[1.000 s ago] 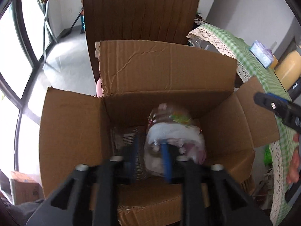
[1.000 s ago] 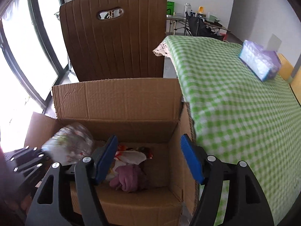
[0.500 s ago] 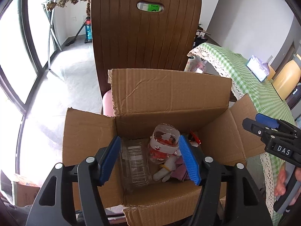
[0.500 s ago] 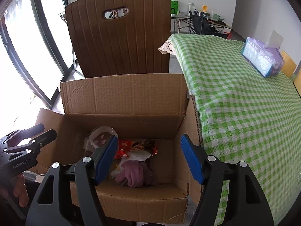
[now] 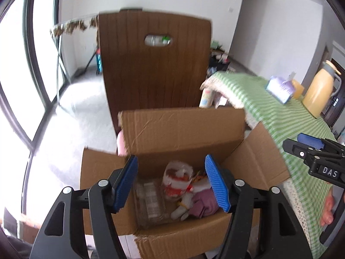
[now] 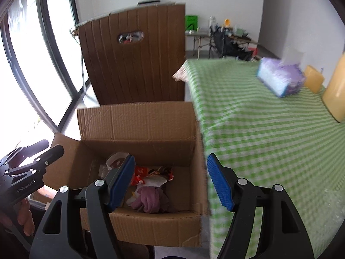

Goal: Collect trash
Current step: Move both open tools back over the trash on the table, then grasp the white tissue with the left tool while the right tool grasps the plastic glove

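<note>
A bright room with tall windows, a brown chair (image 5: pixel 155 64) standing behind the open cardboard box (image 5: pixel 183 129), and a green-checked table (image 6: pixel 269 129) right of the box. Inside the box the collected trash lies in a heap: a plastic bottle (image 5: pixel 176 179) tilted with its long axis running toward the box's back wall, a clear container (image 5: pixel 149 200) left of it, a purple cloth (image 6: pixel 151 198) near the front wall. The left gripper (image 5: pixel 171 181) hangs above the box, jaws opening with nothing between the pads. The right gripper (image 6: pixel 170 183) hangs over the box's right wall, jaws spread and empty. Any further trash likely lies tableward, nearer the right gripper.
</note>
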A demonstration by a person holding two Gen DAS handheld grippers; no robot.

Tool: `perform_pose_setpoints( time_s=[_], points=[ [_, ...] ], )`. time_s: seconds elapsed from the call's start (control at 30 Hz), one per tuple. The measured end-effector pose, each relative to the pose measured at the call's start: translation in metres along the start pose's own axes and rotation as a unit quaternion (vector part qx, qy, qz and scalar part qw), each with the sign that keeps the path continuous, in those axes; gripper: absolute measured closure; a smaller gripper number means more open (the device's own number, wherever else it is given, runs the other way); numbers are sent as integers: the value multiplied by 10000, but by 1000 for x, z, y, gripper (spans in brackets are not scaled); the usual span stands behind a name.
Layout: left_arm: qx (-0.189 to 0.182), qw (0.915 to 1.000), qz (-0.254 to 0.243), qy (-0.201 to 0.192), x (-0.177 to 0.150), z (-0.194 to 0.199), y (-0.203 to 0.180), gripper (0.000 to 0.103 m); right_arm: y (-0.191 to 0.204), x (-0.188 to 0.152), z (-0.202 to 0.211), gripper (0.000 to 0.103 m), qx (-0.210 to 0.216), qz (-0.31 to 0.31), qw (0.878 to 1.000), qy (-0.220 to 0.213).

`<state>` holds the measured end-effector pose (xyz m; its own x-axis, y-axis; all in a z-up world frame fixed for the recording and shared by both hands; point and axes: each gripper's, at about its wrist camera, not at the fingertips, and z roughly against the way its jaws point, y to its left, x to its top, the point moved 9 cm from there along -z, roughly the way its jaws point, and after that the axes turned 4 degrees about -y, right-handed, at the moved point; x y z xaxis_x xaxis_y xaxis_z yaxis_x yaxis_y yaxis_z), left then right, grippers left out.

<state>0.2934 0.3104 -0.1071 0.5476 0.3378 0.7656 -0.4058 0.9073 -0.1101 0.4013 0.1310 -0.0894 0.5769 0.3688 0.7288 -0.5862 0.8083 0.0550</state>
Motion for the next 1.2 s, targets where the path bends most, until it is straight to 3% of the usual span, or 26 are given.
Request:
perform_pose_setpoints(
  time_s=[0.17, 0.33, 0.5, 0.7, 0.8, 0.93, 1.0, 1.07, 1.1, 1.13, 1.2],
  points=[
    [-159, 9969, -314, -710, 20, 29, -40, 35, -41, 3, 52, 36, -283, -238, 9980, -504],
    [-533, 9881, -553, -1332, 33, 56, -98, 24, -97, -9, 110, 36, -831, -517, 9906, -952],
    [-1087, 9791, -834, -1504, 31, 75, -169, 18, -163, -40, 169, 36, -1445, -899, 9783, -1181],
    [-1915, 9592, -1517, -1424, 0, 97, -280, 14, -253, -109, 248, 33, -2281, -1570, 9528, -1245],
    [-2344, 9464, -1857, -1218, -28, 105, -334, 11, -291, -154, 284, 33, -2614, -1960, 9379, -1166],
    [-3011, 9183, -2474, -701, -85, 115, -405, 10, -320, -216, 319, 33, -2940, -2401, 9202, -957],
    [-3300, 8994, -2825, -486, -115, 122, -435, 10, -328, -245, 330, 33, -3034, -2579, 9135, -830],
    [-3777, 8693, -3187, -36, -152, 126, -473, 10, -330, -266, 337, 33, -3079, -2729, 9084, -740],
    [-3887, 8606, -3289, 125, -164, 125, -483, 10, -330, -277, 340, 33, -3075, -2808, 9066, -683],
    [-3881, 8553, -3420, 287, -179, 123, -498, 10, -329, -286, 342, 33, -3082, -2870, 9047, -652],
    [-3756, 8541, -3565, 492, -196, 115, -520, 14, -325, -298, 344, 33, -3042, -2939, 9041, -607]
  ],
)
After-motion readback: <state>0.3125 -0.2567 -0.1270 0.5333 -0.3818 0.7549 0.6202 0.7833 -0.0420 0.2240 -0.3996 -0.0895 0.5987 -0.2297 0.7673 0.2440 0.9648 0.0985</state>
